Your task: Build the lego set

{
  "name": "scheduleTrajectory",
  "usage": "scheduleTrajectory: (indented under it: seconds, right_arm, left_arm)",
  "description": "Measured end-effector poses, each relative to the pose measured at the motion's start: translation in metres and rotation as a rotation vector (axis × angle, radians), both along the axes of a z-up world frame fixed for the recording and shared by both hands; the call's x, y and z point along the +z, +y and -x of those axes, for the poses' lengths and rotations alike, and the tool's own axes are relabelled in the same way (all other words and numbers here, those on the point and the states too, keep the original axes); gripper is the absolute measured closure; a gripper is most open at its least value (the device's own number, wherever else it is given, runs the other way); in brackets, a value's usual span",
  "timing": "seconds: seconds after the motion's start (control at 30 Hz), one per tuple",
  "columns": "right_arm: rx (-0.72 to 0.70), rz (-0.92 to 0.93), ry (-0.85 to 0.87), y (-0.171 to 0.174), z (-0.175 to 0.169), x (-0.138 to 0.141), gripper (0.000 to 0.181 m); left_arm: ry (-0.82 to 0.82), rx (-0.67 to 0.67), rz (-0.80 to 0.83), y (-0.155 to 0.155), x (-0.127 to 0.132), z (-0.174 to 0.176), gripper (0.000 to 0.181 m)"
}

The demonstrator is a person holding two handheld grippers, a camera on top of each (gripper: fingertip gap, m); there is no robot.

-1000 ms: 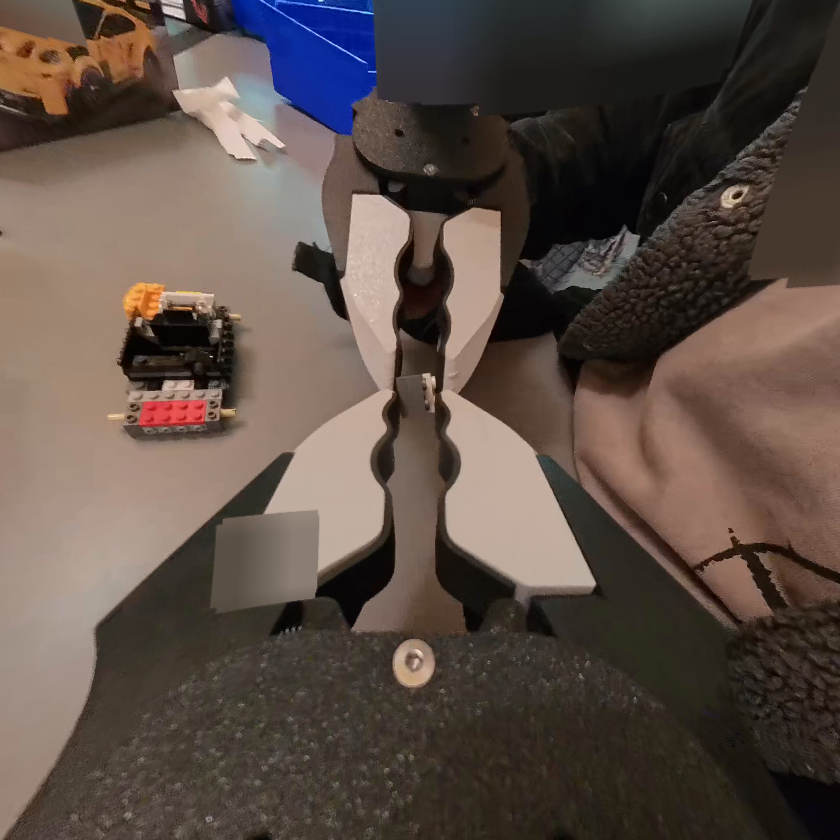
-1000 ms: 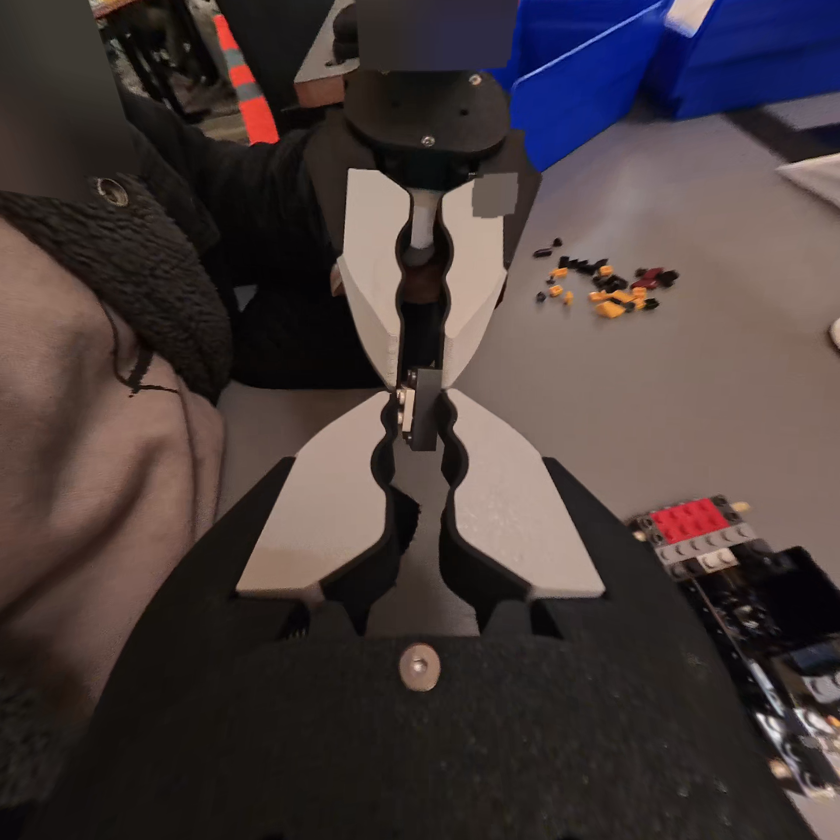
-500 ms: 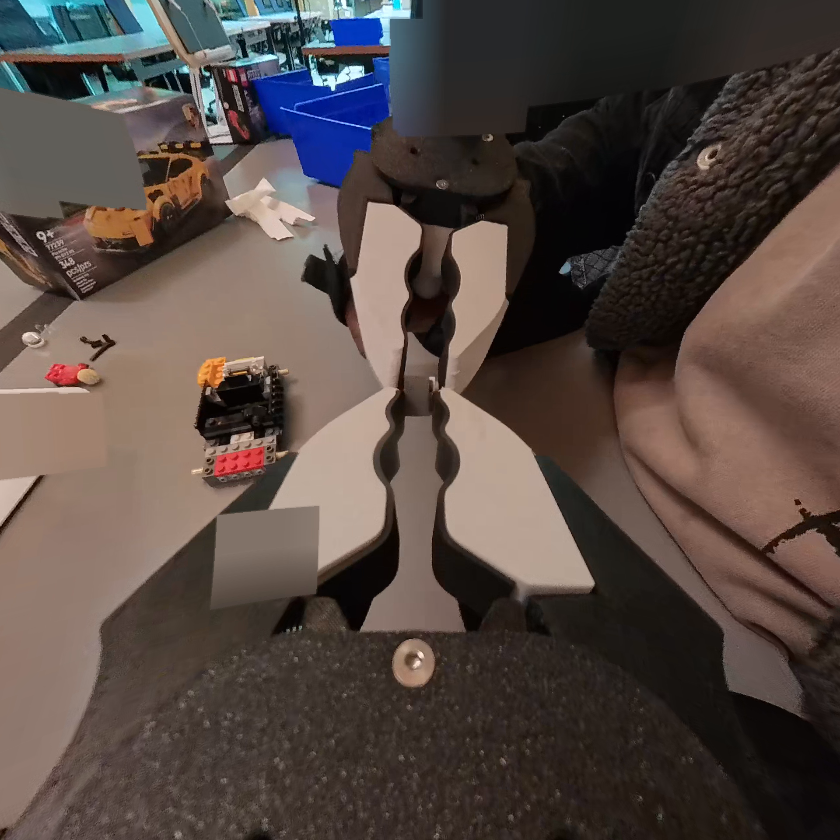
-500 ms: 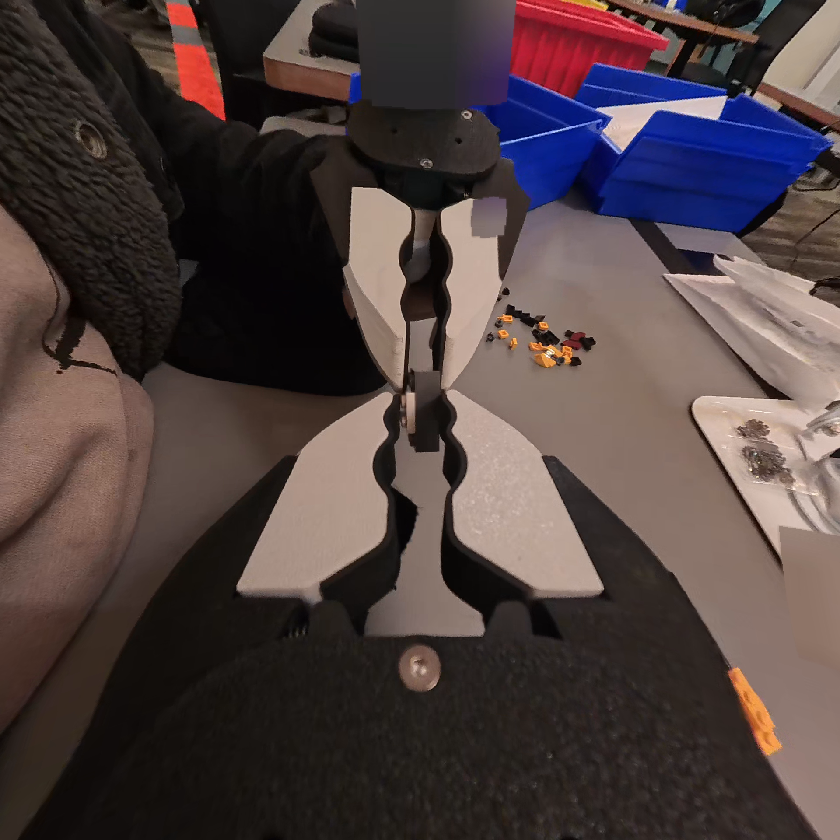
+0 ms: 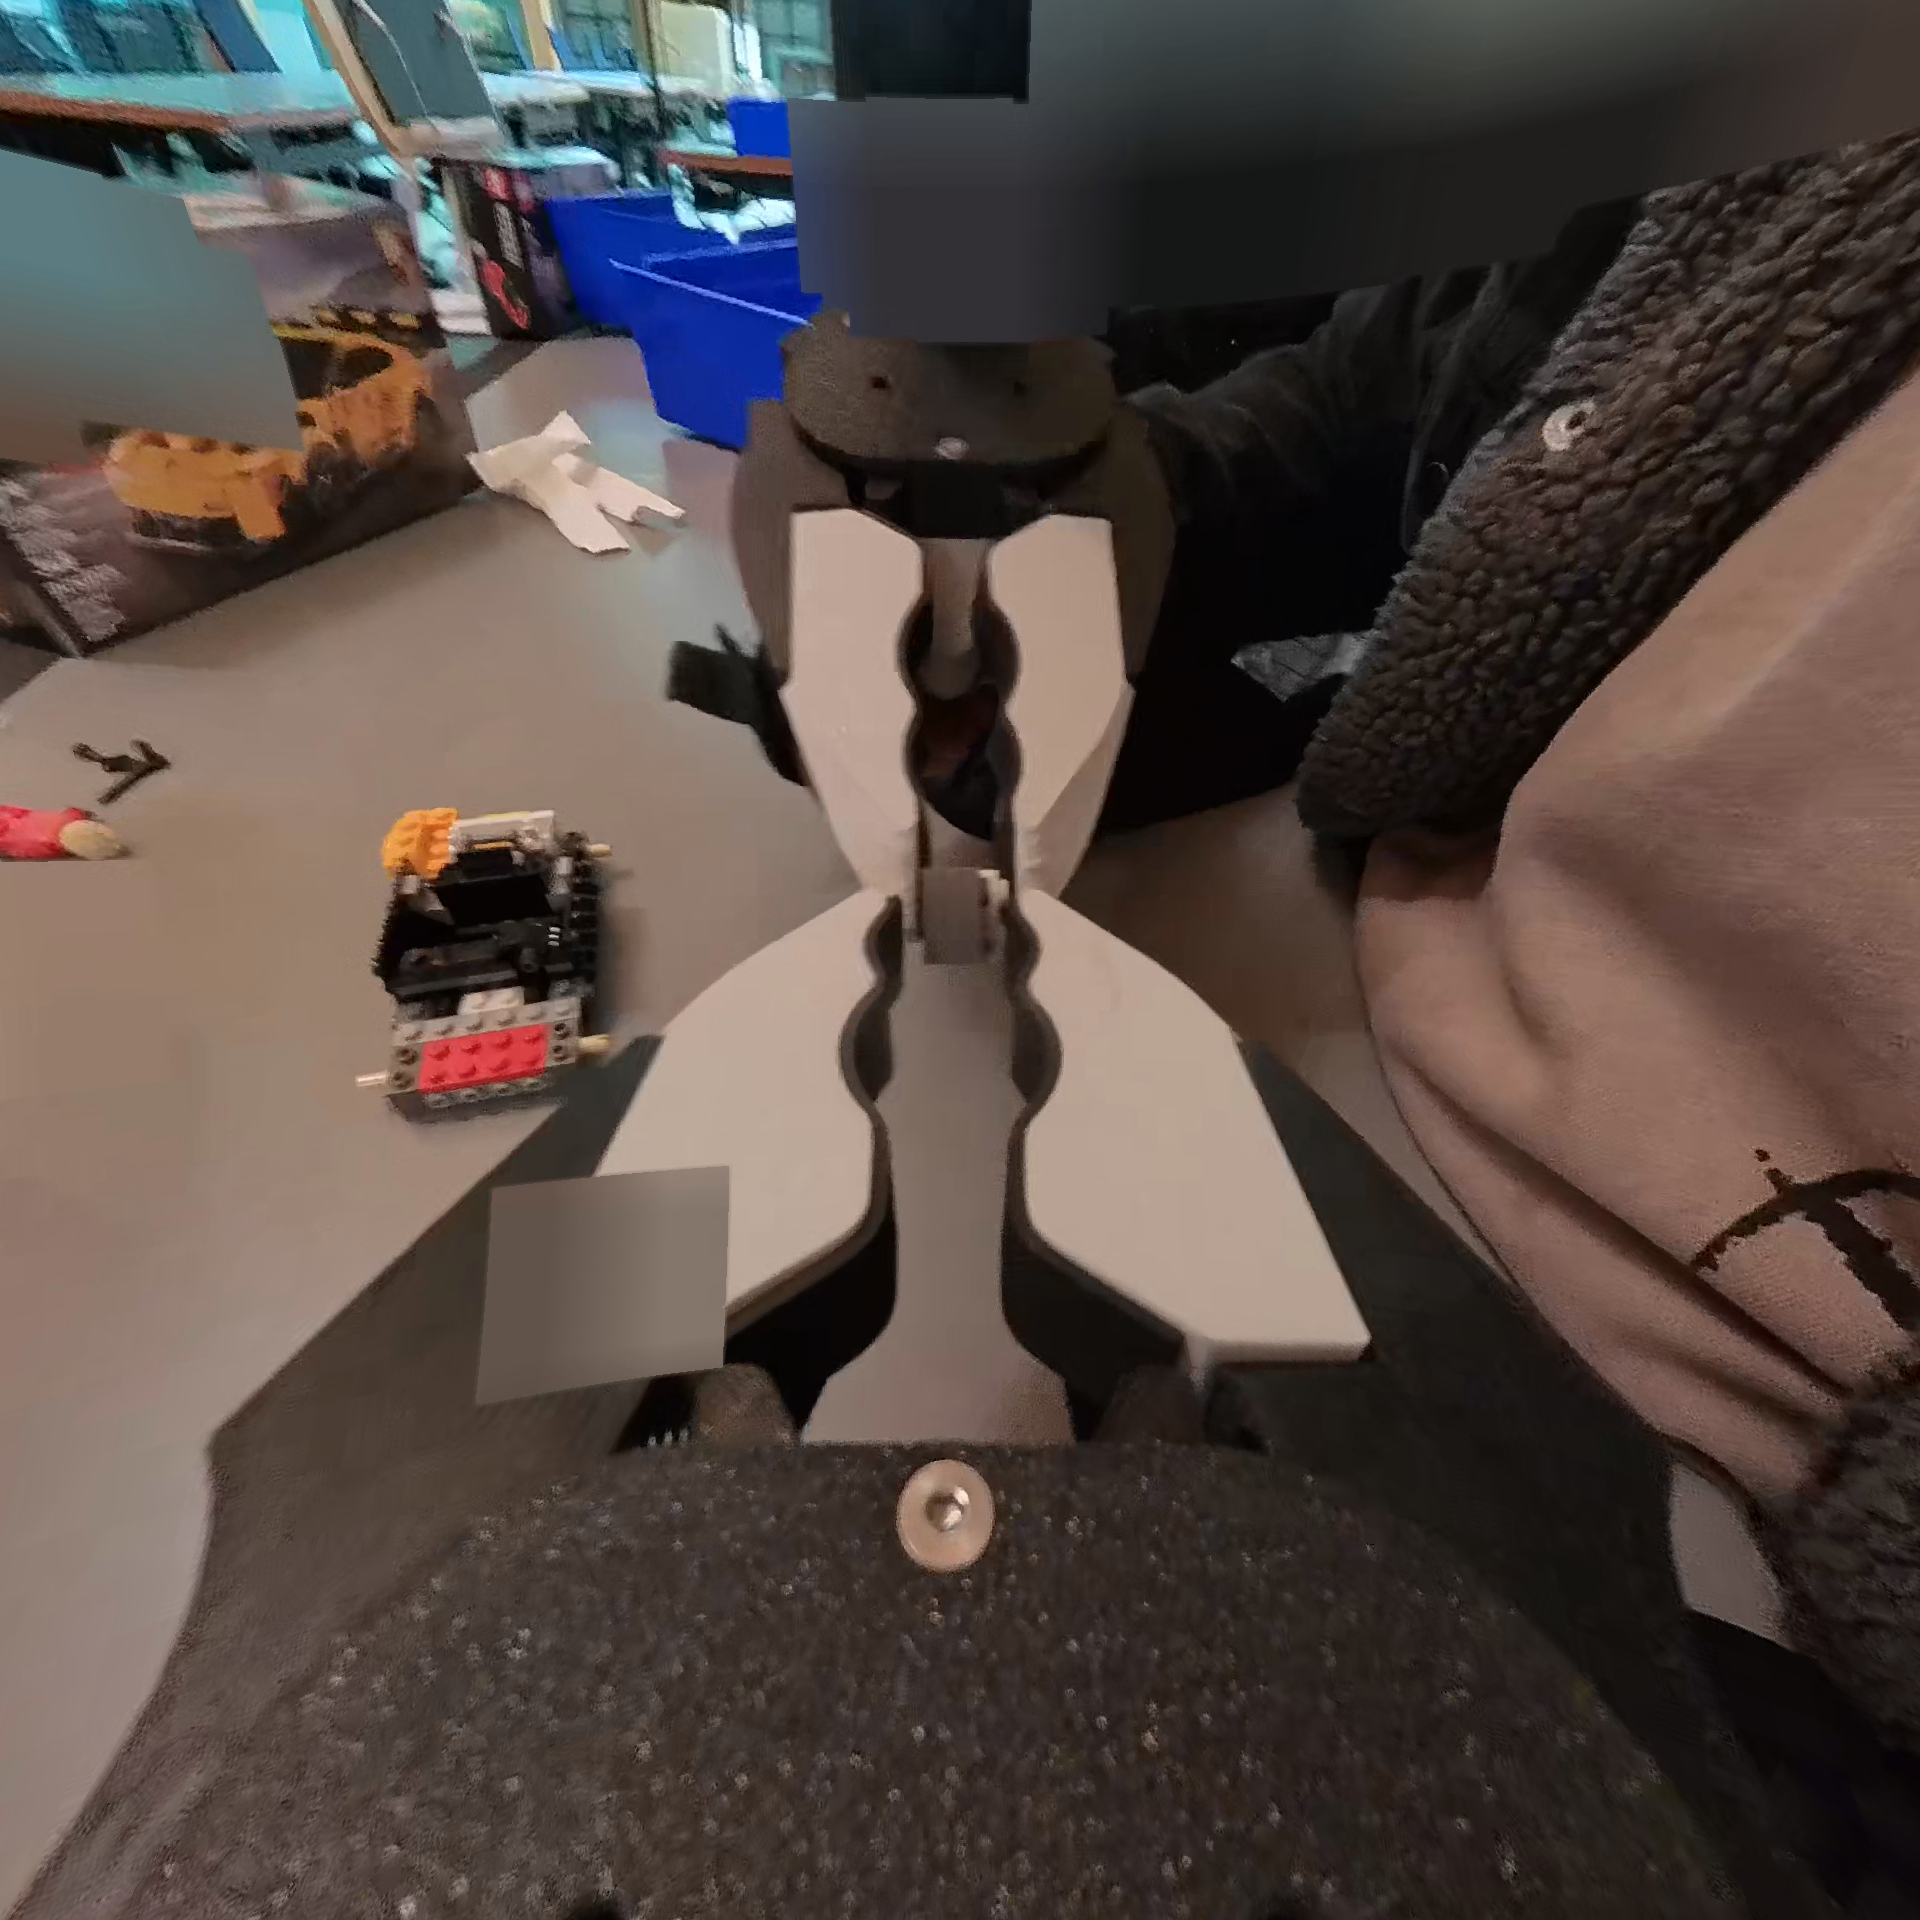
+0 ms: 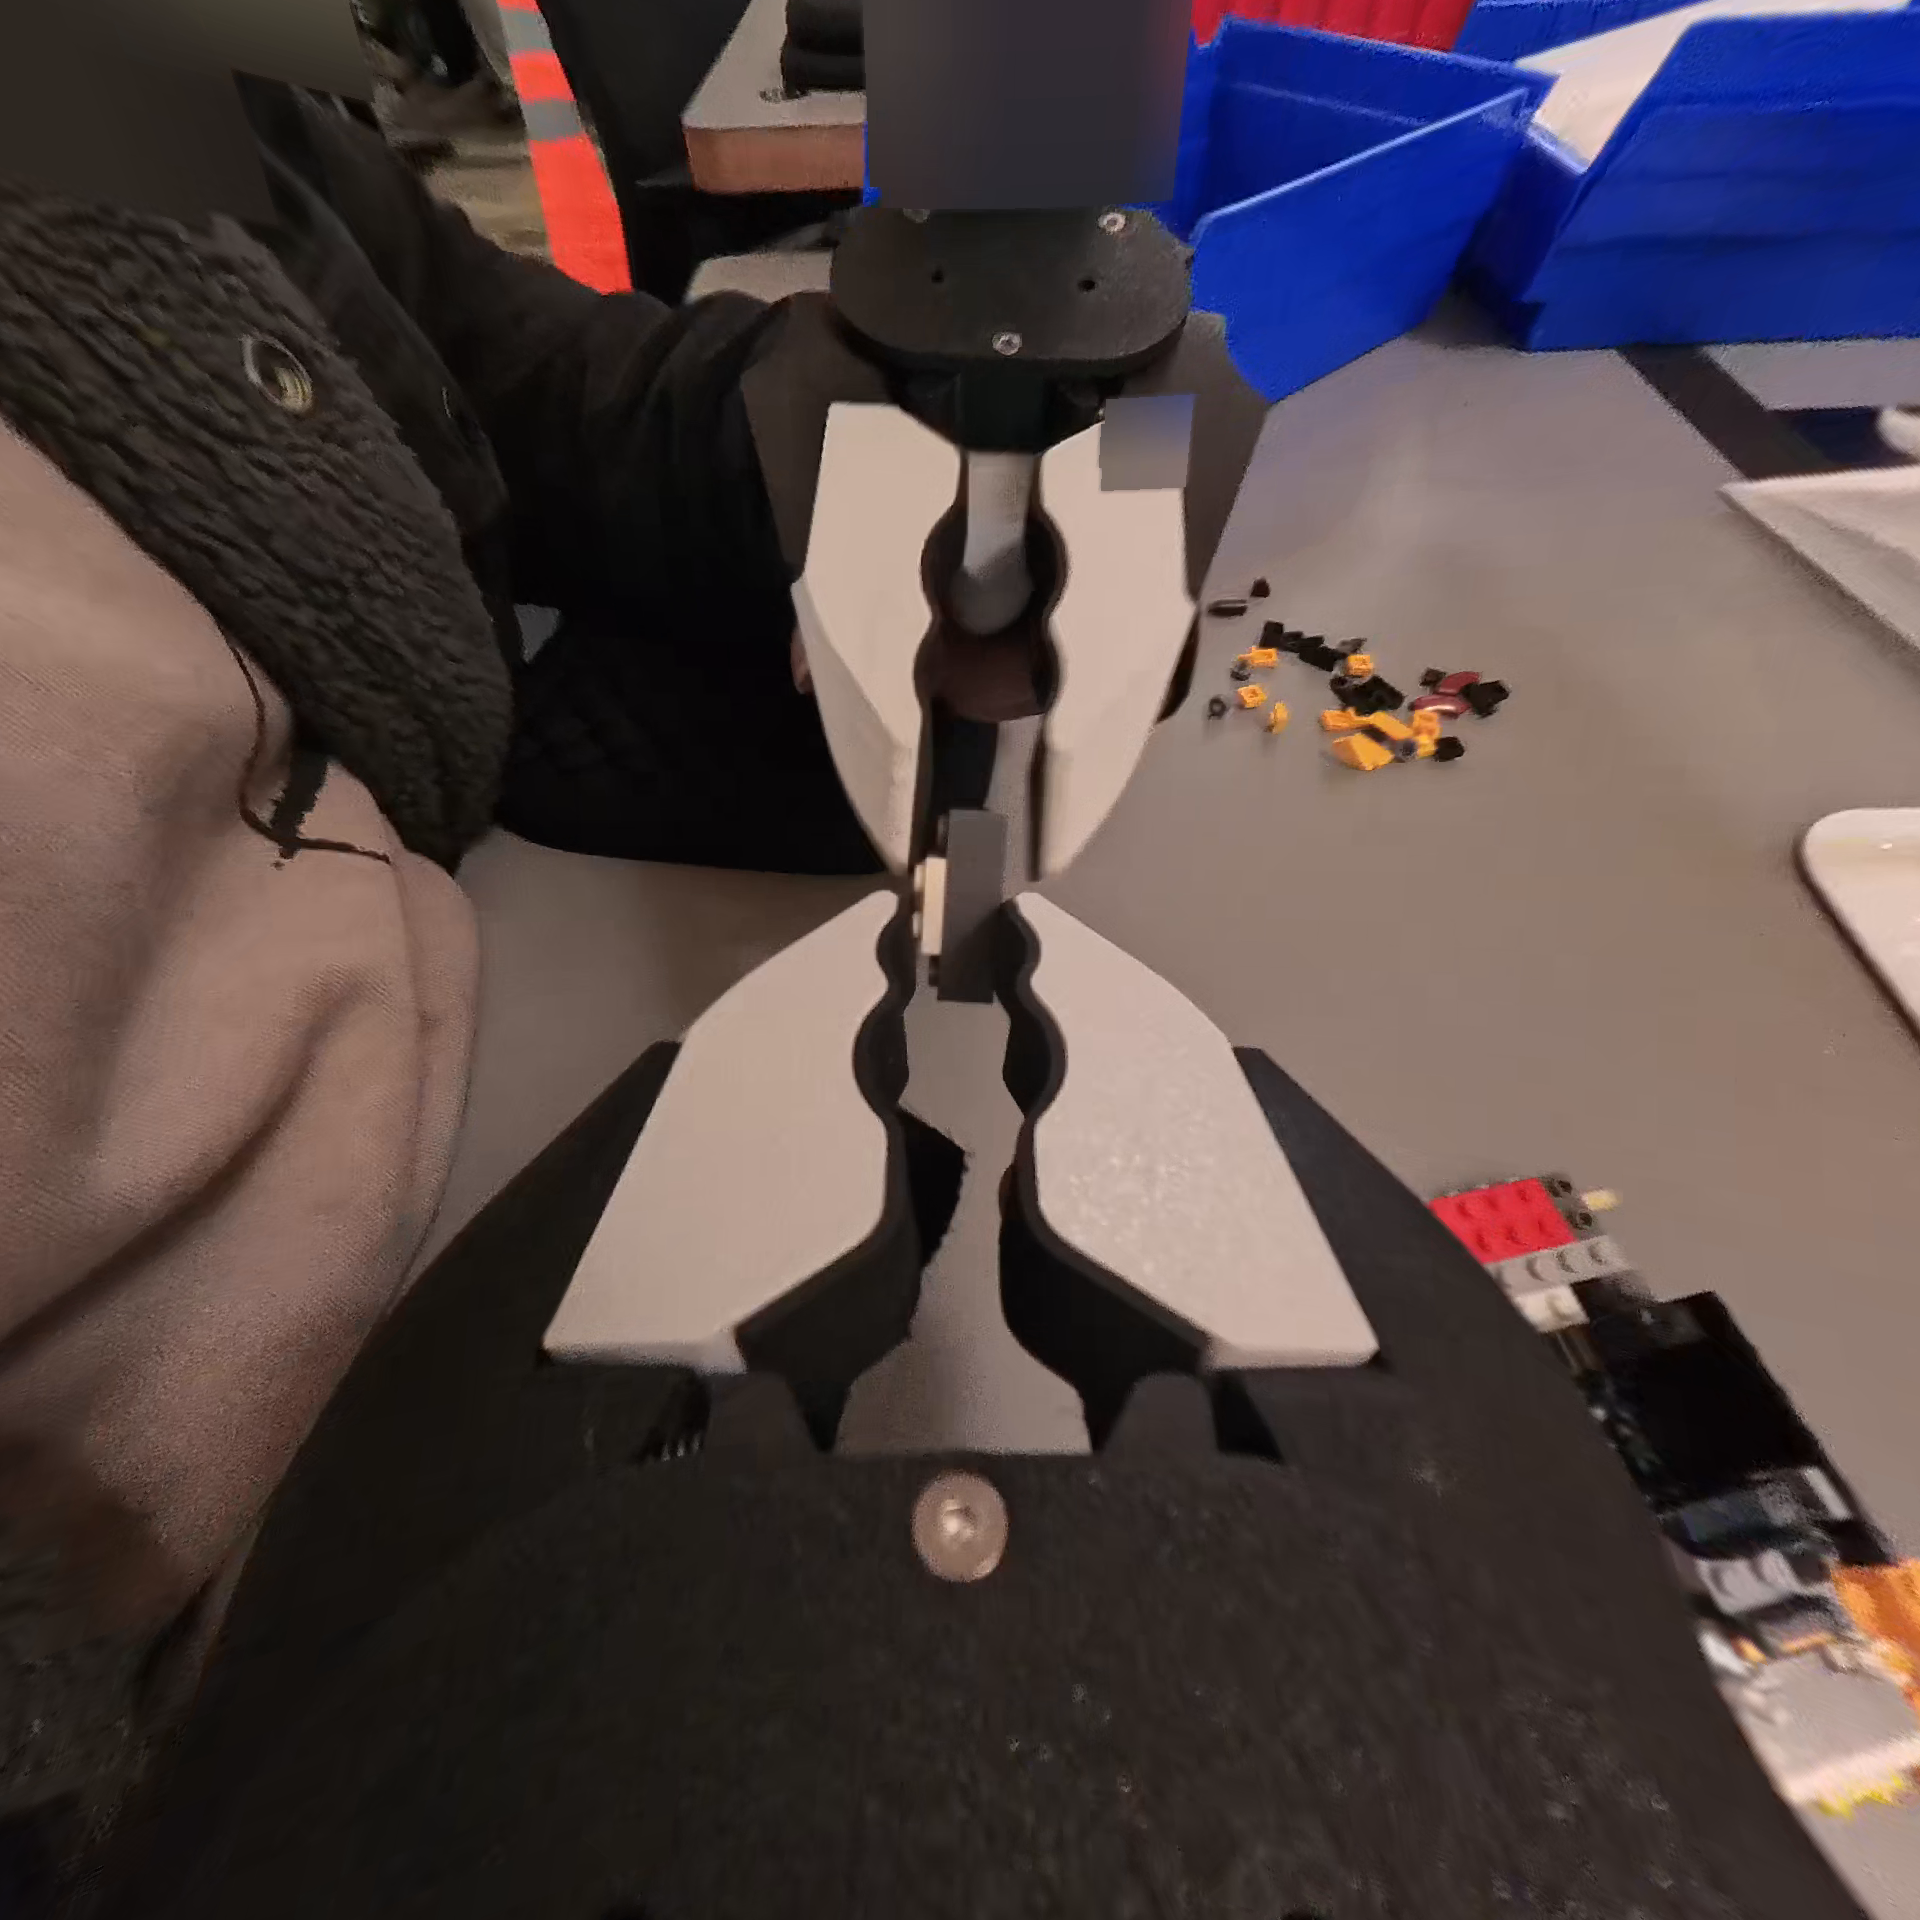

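Since half a second ago both views have dipped back toward the table, so the half-built car (image 5: 488, 977) sits larger at my left. My left gripper (image 5: 956, 920) and right gripper (image 6: 961, 914) meet tip to tip above the table (image 5: 260, 1195), both clamped on one small grey piece (image 5: 951, 920). Loose bricks (image 6: 1361, 696) lie far right, near blue bins (image 6: 1351, 208). The piece's shape is mostly hidden by the fingers.
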State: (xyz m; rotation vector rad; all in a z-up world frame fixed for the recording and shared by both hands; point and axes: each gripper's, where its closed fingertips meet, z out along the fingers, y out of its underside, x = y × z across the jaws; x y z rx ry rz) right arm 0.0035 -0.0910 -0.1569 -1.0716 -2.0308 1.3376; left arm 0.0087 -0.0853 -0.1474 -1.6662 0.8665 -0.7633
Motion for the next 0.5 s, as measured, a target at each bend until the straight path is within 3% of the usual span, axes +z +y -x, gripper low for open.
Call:
scheduleTrajectory:
  seconds: [0.17,0.3,0.5]
  right_arm:
    - [-0.038,0.043,-0.040,0.009,0.004,-0.006,0.166]
    - [-0.180,-0.121,0.020,0.027,0.009,-0.009,0.153]
    - [-0.322,-0.299,0.053,0.030,0.012,-0.016,0.160]
  left_arm:
    - [-0.057,0.042,0.141,0.008,-0.007,0.003,0.169]
    - [-0.209,0.101,0.330,0.018,-0.014,0.010,0.169]
    - [-0.463,0.134,0.555,0.027,-0.015,0.016,0.169]
